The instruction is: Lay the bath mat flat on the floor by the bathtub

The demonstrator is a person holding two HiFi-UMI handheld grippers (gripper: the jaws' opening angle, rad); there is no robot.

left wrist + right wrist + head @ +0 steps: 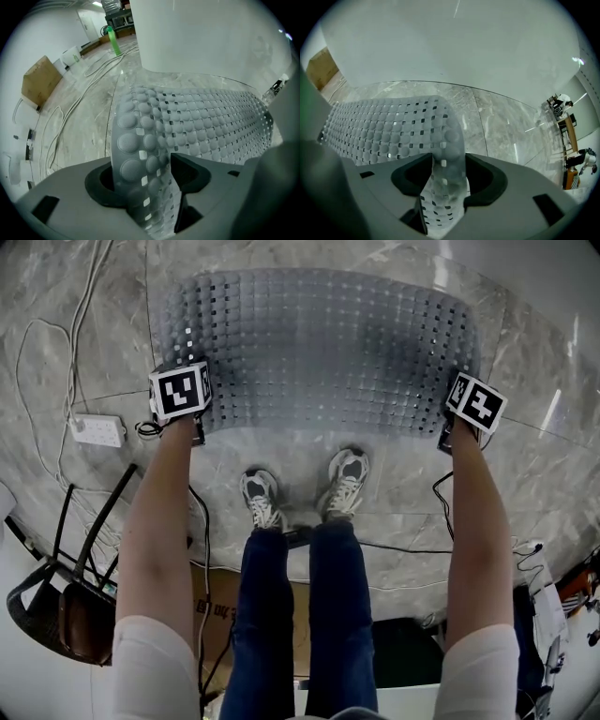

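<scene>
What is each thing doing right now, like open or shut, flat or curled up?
Bath mat: spread on the floor, mostly flat; both near corners curl up into the grippers.
Left gripper: open, mat corner between its jaws.
Right gripper: open, mat corner between its jaws.
Green bottle: standing upright.

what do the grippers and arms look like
Both the left gripper and right gripper have grey bodies, black pads, a cube with black-and-white square markers on top, and a dark cable. The person wears short white sleeves.
</scene>
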